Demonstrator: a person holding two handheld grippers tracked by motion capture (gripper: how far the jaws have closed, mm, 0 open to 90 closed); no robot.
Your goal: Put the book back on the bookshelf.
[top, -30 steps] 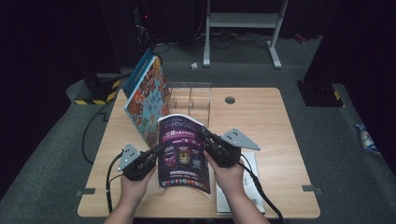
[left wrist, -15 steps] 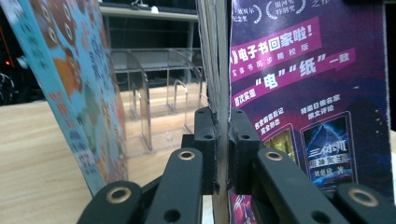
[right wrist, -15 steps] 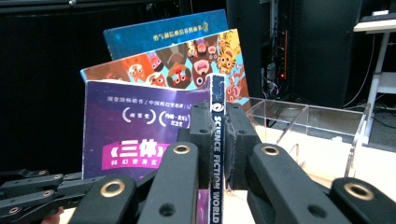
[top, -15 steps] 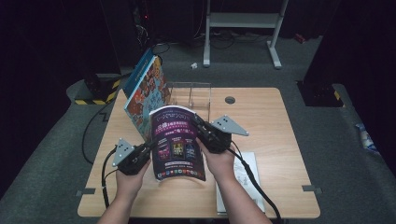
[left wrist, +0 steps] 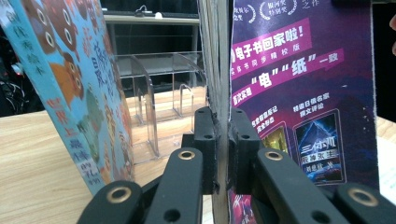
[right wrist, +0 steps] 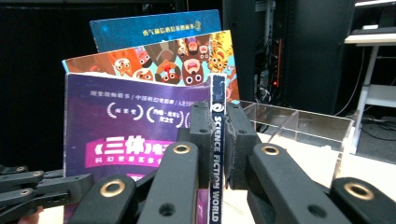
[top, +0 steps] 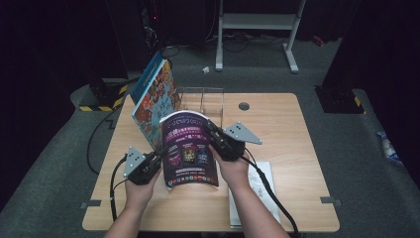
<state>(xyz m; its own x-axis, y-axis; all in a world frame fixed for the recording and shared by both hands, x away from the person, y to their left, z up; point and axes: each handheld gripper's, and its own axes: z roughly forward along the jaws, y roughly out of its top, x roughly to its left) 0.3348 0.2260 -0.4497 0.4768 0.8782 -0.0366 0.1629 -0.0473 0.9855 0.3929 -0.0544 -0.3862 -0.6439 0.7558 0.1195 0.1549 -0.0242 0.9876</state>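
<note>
A purple magazine (top: 190, 148) is held up off the table, its cover facing the person. My left gripper (top: 161, 153) is shut on its left, open-page edge, and the jaws (left wrist: 223, 140) pinch the page stack beside the purple cover (left wrist: 299, 93). On the spine (right wrist: 217, 140), which reads "SCIENCE FICTION WORLD", my right gripper (top: 210, 130) (right wrist: 217, 135) is shut. Two tall blue picture books (top: 156, 96) (right wrist: 163, 46) (left wrist: 70, 93) lean at the left end of a clear acrylic rack (top: 200, 99) (left wrist: 159, 84) (right wrist: 299, 123) just behind the magazine.
A wooden table (top: 287, 124) carries the rack at its far middle. A white booklet (top: 252, 193) lies flat near the front edge, under the right forearm. A round cable hole (top: 243, 105) sits right of the rack. Dark floor and cables surround the table.
Both grippers have carried the magazine away from the person and slightly left, closer to the rack and the blue books. Both stay clamped on it.
</note>
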